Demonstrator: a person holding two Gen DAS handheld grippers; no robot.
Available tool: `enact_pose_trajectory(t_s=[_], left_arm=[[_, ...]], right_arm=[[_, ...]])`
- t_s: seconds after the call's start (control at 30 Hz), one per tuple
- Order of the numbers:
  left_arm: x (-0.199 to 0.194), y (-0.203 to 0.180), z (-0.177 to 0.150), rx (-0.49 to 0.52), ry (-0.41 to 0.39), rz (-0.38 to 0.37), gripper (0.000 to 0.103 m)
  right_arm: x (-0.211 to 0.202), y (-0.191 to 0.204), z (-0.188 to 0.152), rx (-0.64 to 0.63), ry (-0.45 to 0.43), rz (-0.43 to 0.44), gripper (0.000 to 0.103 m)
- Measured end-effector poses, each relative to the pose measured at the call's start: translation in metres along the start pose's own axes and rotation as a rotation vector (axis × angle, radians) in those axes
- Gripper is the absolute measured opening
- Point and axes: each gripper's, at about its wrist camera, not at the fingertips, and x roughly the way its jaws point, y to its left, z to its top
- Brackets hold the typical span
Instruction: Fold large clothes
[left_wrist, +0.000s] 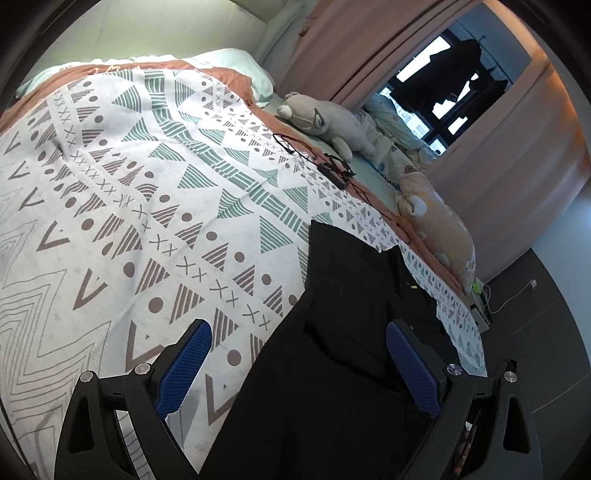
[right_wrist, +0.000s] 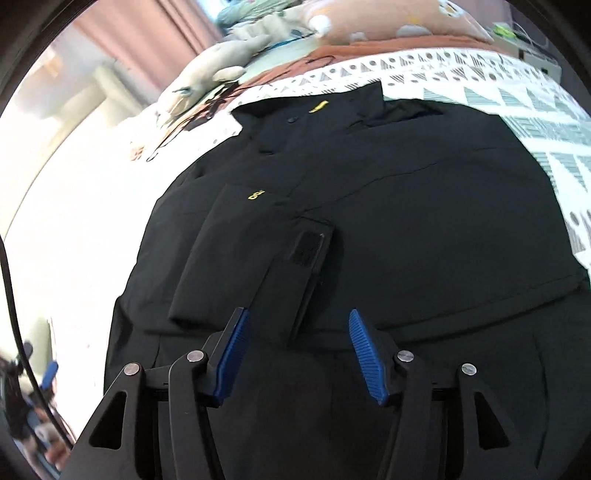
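Note:
A large black jacket (right_wrist: 388, 206) with small yellow logos lies spread on the patterned bedspread (left_wrist: 147, 184). One sleeve (right_wrist: 258, 258) is folded across its front, cuff toward me. My right gripper (right_wrist: 297, 325) is open and empty, just above the jacket near the sleeve cuff. My left gripper (left_wrist: 299, 332) is open and empty, hovering over the jacket's edge (left_wrist: 332, 350), with the left finger over the bedspread.
A grey plush toy (left_wrist: 328, 122), an orange pillow (left_wrist: 439, 221) and a black cable with a small device (left_wrist: 332, 170) lie along the bed's far side. Curtains (left_wrist: 369, 48) and a window stand beyond. Dark floor (left_wrist: 535, 314) lies to the right of the bed.

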Motion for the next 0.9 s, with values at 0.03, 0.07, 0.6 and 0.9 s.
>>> enact_pose_trajectory(t_s=[0.03,0.07,0.6,0.9], left_arm=[[0.000,0.000,0.000,-0.001,0.001,0.002,0.096],[0.001,0.001,0.001,-0.005,0.002,0.006,0.096],[0.001,0.028,0.010,-0.071,-0.001,0.091,0.096],[0.002,0.022,0.006,-0.061,0.002,0.102,0.096]], right_arm=[[0.007,0.003,0.005,0.017,0.008,0.007,0.056],[0.013,0.004,0.006,0.028,0.016,0.013,0.056],[0.058,0.149,0.026,-0.077,0.028,0.268,0.056],[0.043,0.167,0.015,-0.100,0.032,0.393,0.056]])
